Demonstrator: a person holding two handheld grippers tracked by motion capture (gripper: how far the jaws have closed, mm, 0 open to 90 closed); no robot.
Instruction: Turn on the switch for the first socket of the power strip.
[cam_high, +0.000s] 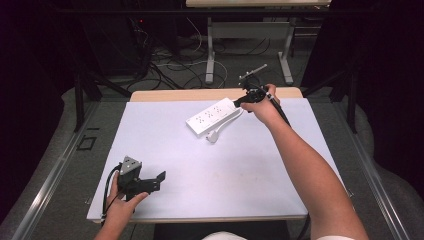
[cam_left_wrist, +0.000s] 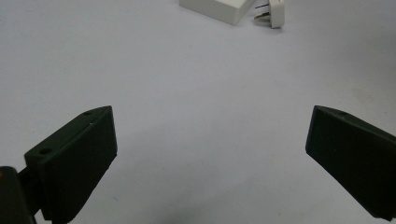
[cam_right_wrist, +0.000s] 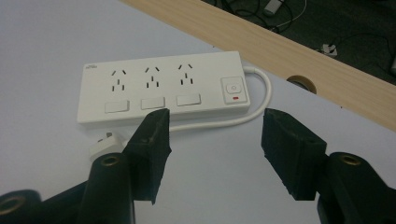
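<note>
Left gripper (cam_high: 152, 181) jaws apart, well short of power strip (cam_high: 214, 116); right gripper (cam_right_wrist: 215, 140) jaws apart just above its cord (cam_right_wrist: 224, 122).

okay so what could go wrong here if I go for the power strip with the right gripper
The cord loops along the near side of the power strip, right ahead of the open right gripper; the jaws might catch the cord and drag the strip. The loose plug lies by one jaw and could get knocked. The strip sits near the table's far edge, so a push might slide it off.
</note>
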